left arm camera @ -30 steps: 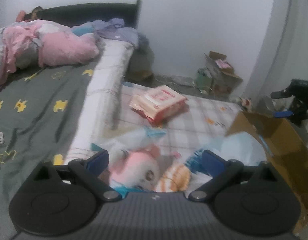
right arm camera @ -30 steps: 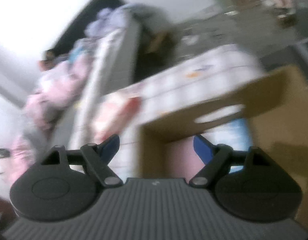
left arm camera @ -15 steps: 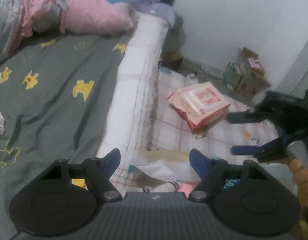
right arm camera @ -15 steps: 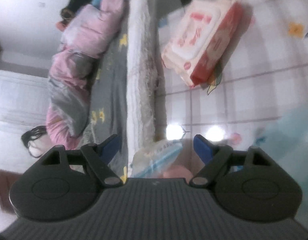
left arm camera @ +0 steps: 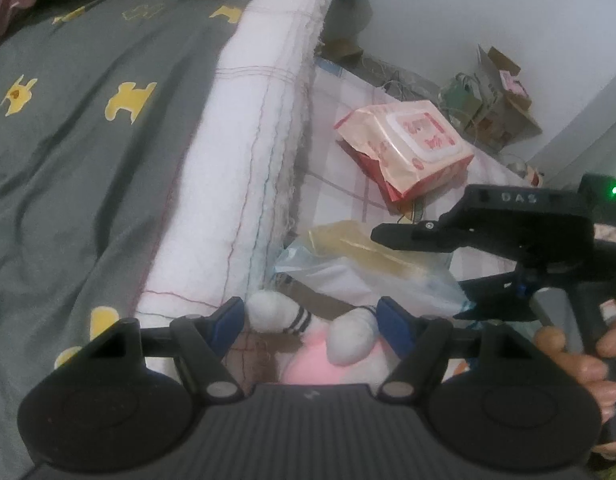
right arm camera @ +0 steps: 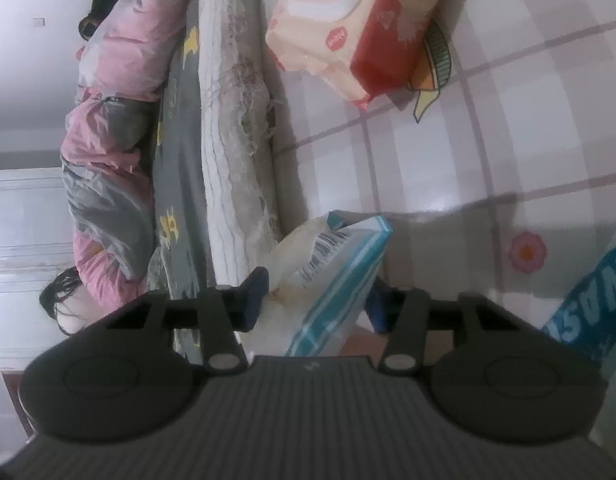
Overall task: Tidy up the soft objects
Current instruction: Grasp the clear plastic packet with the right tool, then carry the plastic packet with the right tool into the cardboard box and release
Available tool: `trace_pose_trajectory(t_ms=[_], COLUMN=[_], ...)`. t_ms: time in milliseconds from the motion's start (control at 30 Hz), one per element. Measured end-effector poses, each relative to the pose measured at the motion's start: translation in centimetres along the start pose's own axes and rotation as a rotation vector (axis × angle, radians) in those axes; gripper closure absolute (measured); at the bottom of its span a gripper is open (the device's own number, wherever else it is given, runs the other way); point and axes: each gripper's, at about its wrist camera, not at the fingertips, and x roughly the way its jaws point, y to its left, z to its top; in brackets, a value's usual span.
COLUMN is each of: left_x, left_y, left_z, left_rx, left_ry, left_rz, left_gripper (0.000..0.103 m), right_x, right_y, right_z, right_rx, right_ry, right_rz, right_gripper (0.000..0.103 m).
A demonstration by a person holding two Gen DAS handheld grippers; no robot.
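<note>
Left gripper [left arm camera: 309, 322]: jaws spread wide, nothing clamped. A pink-and-white plush [left arm camera: 319, 354] lies between and just under the fingers; two white limbs with dark stripes poke up in the gap, the right one touching or nearly touching the right pad. Whether the left pad touches the plush cannot be told.

Right gripper [right arm camera: 315, 300]: jaws part open around a clear bag [right arm camera: 327, 276] with teal stripes and a barcode. The left pad meets the crumpled bag edge; the right pad sits just beside the striped side, and contact there cannot be told. Grip not confirmed. In the left view the same gripper [left arm camera: 423, 268] comes in from the right, upper finger over the bag [left arm camera: 367, 264], lower finger under it, with the hand [left arm camera: 575, 364] on the handle at the frame edge.

Bag and plush sit on a checked mat [right arm camera: 487, 152], tight against the frayed white edge of the mattress [left arm camera: 244, 152]. That edge bounds the work area on the left; little room between it and the bag.

Farther out on the mat: a pink wipes pack [left arm camera: 407, 148], well apart from the bag, with bare mat between them. A blue-lettered package [right arm camera: 587, 300] sits at the right edge of the right view, near the right finger.

Above the mattress edge, a grey sheet [left arm camera: 88, 120] with yellow figures. Small boxes [left arm camera: 495, 96] stand by the far wall.
</note>
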Motion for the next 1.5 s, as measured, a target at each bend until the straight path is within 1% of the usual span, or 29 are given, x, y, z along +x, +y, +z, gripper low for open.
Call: trace_pose_trajectory(t_ms=[100, 133, 267, 433, 600, 700, 767, 833, 900, 1000, 1033, 1133, 1167, 1233, 1333, 1433, 1500], left_x=[-0.5, -0.7, -2.3, -4.9, -6.8, -7.7, -8.4, -9.0, -9.2, -9.3, -9.4, -9.4, -9.4, -9.2, -9.0, -9.4, -9.7], left_y=[0.1, 0.1, 0.2, -0.9, -3.8, -5.9, -7.3, -8.5, -9.6, -10.4, -10.6, -10.5, -10.4, -10.2, -9.9, -9.5, -9.1], left_z=[0.0, 0.0, -0.2, -0.8, -1.3, -2.0, -2.8, -3.8, -5.0, -6.7, -7.3, -8.9, -9.3, -10.1, -10.9, -11.2, -11.3], left_rx=[0.002, -0.002, 0.009, 0.055, 0.099, 0.133, 0.155, 0.178, 0.206, 0.242, 0.251, 0.253, 0.248, 0.238, 0.229, 0.216, 0.206], left_ry=[-0.014, -0.02, -0.054, -0.122, -0.173, -0.191, -0.206, -0.213, -0.213, -0.2, -0.198, -0.196, -0.19, -0.168, -0.154, -0.159, -0.159], left_rz=[-0.002, -0.004, -0.018, -0.047, -0.085, -0.121, -0.149, -0.174, -0.189, -0.196, -0.197, -0.194, -0.192, -0.184, -0.168, -0.15, -0.142], left_gripper=[0.03, 0.03, 0.03, 0.028, 0.027, 0.025, 0.02, 0.016, 0.016, 0.015, 0.015, 0.013, 0.013, 0.013, 0.013, 0.013, 0.013], right_x=[0.2, 0.1, -1.3, -4.5, -8.3, -11.8, -14.9, -19.1, -24.1, -30.9, -33.3, -38.2, -39.1, -40.1, -39.7, -38.3, -37.1], right_y=[-0.2, -0.2, 0.2, 1.8, 2.5, 2.0, 1.2, -0.6, -3.2, -8.2, -10.3, -15.5, -16.9, -19.5, -21.5, -21.5, -20.9], right_z=[0.3, 0.5, 0.7, 0.7, -0.5, -1.7, -2.6, -3.7, -4.5, -5.3, -5.5, -5.9, -5.8, -5.1, -3.7, -2.7, -2.2], right_rx=[0.001, -0.001, -0.046, -0.1, -0.131, -0.145, -0.158, -0.157, -0.136, -0.049, -0.007, 0.091, 0.119, 0.168, 0.194, 0.155, 0.112], right_ry=[-0.027, -0.035, -0.08, -0.114, -0.136, -0.167, -0.211, -0.284, -0.383, -0.539, -0.603, -0.768, -0.801, -0.853, -0.9, -0.925, -0.925], right_rz=[-0.006, -0.005, 0.041, 0.095, 0.153, 0.192, 0.212, 0.229, 0.226, 0.197, 0.172, 0.045, 0.015, -0.035, -0.114, -0.224, -0.327], right_gripper=[0.06, 0.065, 0.072, 0.072, 0.072, 0.072, 0.073, 0.072, 0.072, 0.072, 0.072, 0.072, 0.072, 0.072, 0.07, 0.068, 0.064])
